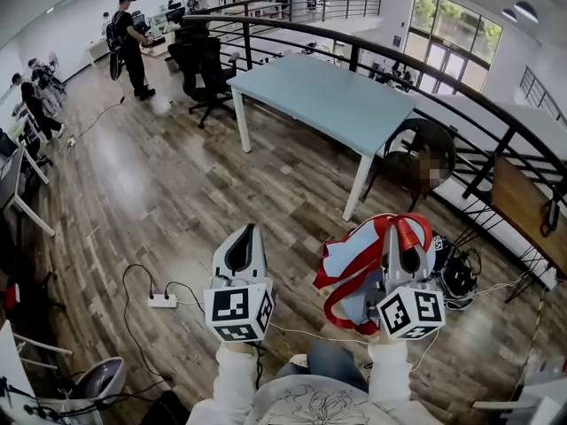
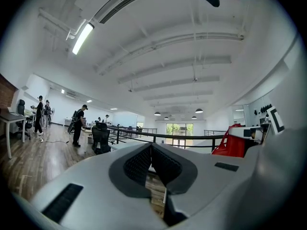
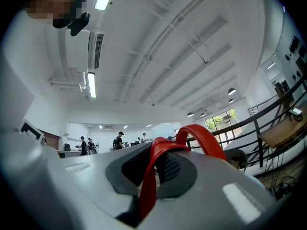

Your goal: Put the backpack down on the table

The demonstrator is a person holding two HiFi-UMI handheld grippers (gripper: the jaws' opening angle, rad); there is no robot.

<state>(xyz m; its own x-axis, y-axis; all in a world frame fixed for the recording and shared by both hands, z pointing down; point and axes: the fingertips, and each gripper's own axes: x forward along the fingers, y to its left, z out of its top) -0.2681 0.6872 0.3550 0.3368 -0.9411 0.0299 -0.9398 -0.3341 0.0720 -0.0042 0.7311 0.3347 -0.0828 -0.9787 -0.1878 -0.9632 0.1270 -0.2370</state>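
The backpack [image 1: 353, 264], pale blue-grey with red straps, hangs above the wooden floor at the lower right of the head view. My right gripper [image 1: 403, 234] is shut on its red top handle [image 3: 207, 141], which loops up between the jaws and over the right one. My left gripper [image 1: 247, 230] is beside it on the left, apart from the bag, jaws shut with nothing between them. From the left gripper view the bag's red side [image 2: 234, 145] shows at the right. The light blue table [image 1: 323, 96] stands bare ahead of both grippers, a stretch of floor away.
A black railing [image 1: 390, 56] curves behind the table. Black office chairs [image 1: 202, 69] stand at its far left end, and another chair [image 1: 416, 153] at its right. A power strip [image 1: 162, 300] with cables lies on the floor at the lower left. People [image 1: 131, 42] stand far off.
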